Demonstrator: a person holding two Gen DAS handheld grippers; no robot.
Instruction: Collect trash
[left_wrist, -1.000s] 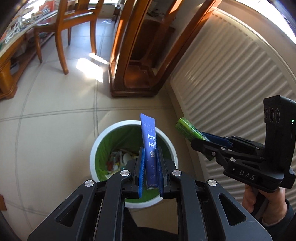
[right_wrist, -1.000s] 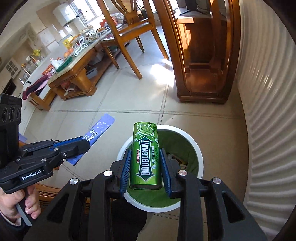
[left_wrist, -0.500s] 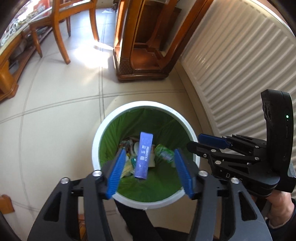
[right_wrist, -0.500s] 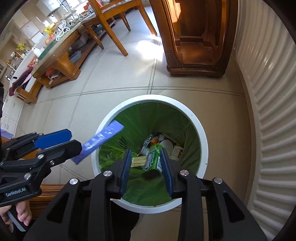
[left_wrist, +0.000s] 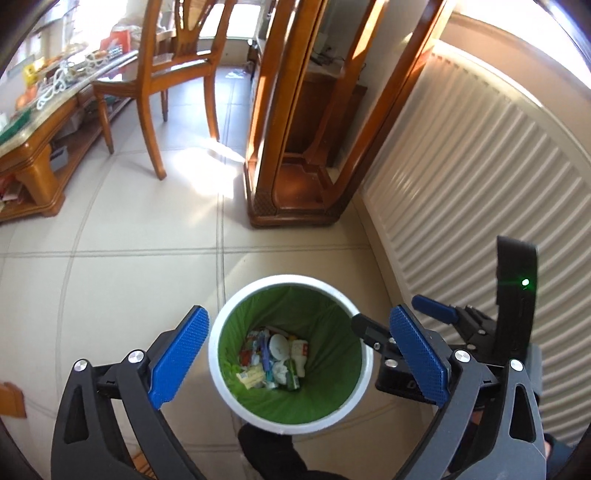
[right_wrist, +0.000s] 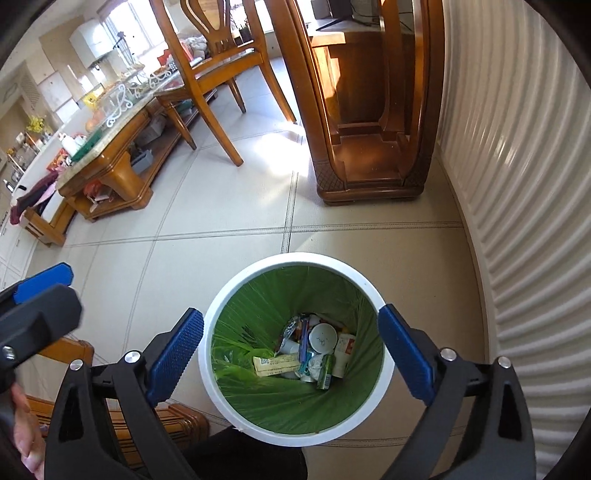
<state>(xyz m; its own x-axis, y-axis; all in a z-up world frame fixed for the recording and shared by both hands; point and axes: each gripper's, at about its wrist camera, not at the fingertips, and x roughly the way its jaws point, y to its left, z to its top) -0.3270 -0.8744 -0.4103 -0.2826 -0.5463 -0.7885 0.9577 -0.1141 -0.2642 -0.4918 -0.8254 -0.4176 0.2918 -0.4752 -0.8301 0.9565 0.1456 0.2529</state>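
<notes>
Both hand-held grippers, left (left_wrist: 295, 345) and right (right_wrist: 291, 345), hang over the one bin (right_wrist: 221, 310), jaws spread wide, nothing held. Trash (right_wrist: 314, 350) lies at the bin bottom. Radiator (right_wrist: 517, 184) close on the right; open floor (right_wrist: 184, 258) left; one cabinet (right_wrist: 369, 147) and one chair (right_wrist: 207, 74) beyond.

Trash bin (right_wrist: 229, 295) stands on floor (right_wrist: 207, 258), near centre. Trash pile (right_wrist: 314, 350) lies in its bottom. Left claw (left_wrist: 295, 354) and right claw (right_wrist: 291, 354) both above bin, jaws spread either side of rim. Cabinet (right_wrist: 369, 147) far; radiator (right_wrist: 517, 184) right; chair (right_wrist: 207, 74) far left.
</notes>
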